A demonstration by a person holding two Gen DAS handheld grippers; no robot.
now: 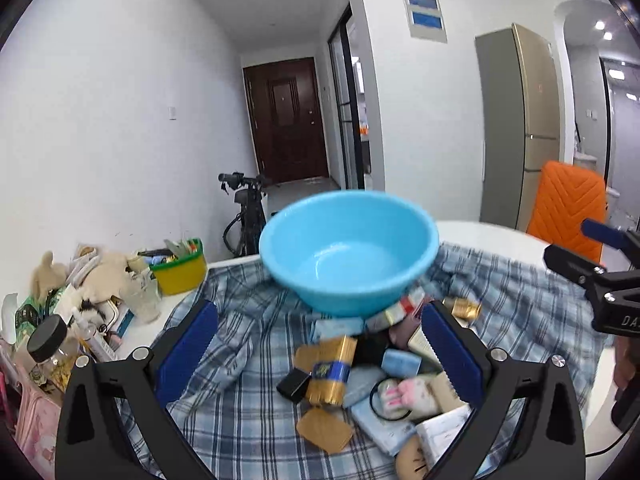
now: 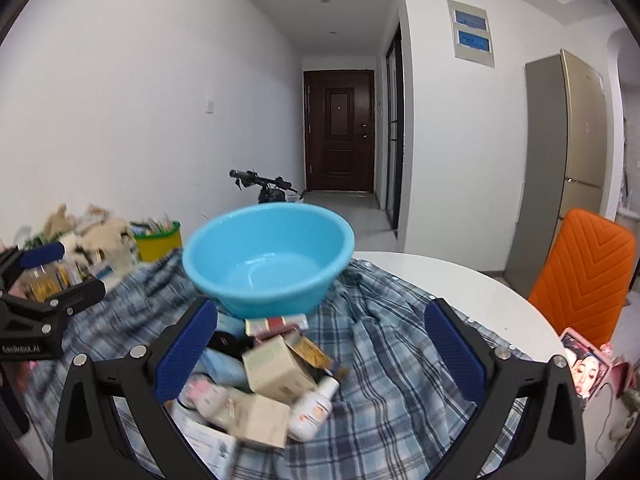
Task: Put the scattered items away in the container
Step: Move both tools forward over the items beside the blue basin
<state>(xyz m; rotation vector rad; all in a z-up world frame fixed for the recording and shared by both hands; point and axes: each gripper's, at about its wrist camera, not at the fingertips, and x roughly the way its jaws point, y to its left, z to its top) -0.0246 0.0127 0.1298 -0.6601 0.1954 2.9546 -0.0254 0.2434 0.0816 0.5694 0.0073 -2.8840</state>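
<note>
An empty light-blue basin (image 1: 348, 252) stands on a blue plaid cloth (image 1: 240, 360), also in the right wrist view (image 2: 268, 258). In front of it lies a pile of small items: a gold box (image 1: 330, 372), a black clip (image 1: 294, 386), a pink-and-white sock (image 1: 404, 398), blue packets (image 1: 400, 362), a beige carton (image 2: 276, 370) and a white bottle (image 2: 314, 406). My left gripper (image 1: 318, 354) is open and empty over the pile. My right gripper (image 2: 320, 354) is open and empty over the same pile, seen from the right.
The cloth covers a white round table (image 2: 460, 280). A yellow-green tub (image 1: 180, 270), plush toys (image 1: 104, 276) and a black-lidded jar (image 1: 48, 344) crowd the left side. An orange chair (image 2: 588, 276) stands at the right. A pink phone (image 2: 586, 364) lies at the right edge.
</note>
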